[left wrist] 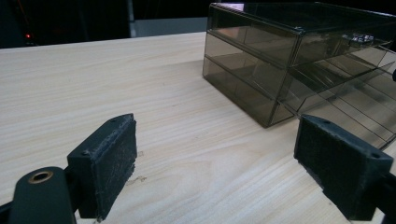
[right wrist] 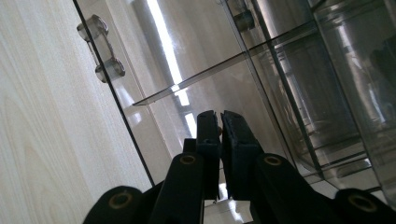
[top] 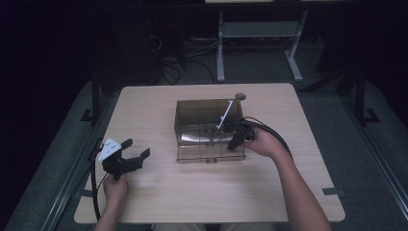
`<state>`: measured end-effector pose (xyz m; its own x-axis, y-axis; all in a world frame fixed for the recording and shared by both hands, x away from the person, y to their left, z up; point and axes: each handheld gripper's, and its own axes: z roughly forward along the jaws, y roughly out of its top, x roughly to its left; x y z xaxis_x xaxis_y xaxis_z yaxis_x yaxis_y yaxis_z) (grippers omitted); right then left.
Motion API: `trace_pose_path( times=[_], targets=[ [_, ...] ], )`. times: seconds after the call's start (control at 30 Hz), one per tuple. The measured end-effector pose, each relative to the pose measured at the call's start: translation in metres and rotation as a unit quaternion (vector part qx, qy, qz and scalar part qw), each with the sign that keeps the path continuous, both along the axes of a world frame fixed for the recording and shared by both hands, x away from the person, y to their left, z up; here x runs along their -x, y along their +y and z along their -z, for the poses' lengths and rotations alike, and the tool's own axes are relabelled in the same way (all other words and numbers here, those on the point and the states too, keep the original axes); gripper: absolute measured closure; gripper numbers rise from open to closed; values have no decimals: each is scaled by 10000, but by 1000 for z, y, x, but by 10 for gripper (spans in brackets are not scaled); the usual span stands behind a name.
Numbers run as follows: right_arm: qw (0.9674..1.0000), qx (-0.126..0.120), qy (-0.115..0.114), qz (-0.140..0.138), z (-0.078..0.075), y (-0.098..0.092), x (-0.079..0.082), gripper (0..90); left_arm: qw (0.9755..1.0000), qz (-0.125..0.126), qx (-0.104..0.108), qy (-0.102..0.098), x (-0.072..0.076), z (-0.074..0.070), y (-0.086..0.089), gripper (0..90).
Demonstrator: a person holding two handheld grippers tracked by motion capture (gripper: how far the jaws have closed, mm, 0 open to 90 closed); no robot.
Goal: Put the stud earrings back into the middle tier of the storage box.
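While my left gripper (top: 136, 148) rests spread on the bench (top: 163, 192), my right gripper (right wrist: 219, 122) sits pressed together over the smoky drawer box (top: 204, 122).

A person's two forearms reach in from the near edge over a pale wooden counter (top: 159, 192). The left gripper (top: 134, 153) sits low at the near left, jaws spread wide and holding nothing, a cable trailing off the counter's edge. At centre stands a smoky clear plastic drawer box (top: 199, 115) with its lower drawer (top: 207, 153) pulled toward the near side. The right gripper (top: 235, 142) is over that drawer's right end; its jaws are too dark to judge. A small round disc (top: 240, 96) lies just beyond the box.
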<state>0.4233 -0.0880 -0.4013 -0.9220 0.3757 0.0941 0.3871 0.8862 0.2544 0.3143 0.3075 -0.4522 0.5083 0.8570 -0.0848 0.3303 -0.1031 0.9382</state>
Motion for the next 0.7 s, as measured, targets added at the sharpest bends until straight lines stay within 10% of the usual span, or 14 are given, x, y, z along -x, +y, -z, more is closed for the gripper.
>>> trace_pose_path(
  times=[0.7],
  targets=[
    [10000,-43,-35,44,-2,-1,-1,853,10000,1,5,3,0,0,0,128]
  ],
)
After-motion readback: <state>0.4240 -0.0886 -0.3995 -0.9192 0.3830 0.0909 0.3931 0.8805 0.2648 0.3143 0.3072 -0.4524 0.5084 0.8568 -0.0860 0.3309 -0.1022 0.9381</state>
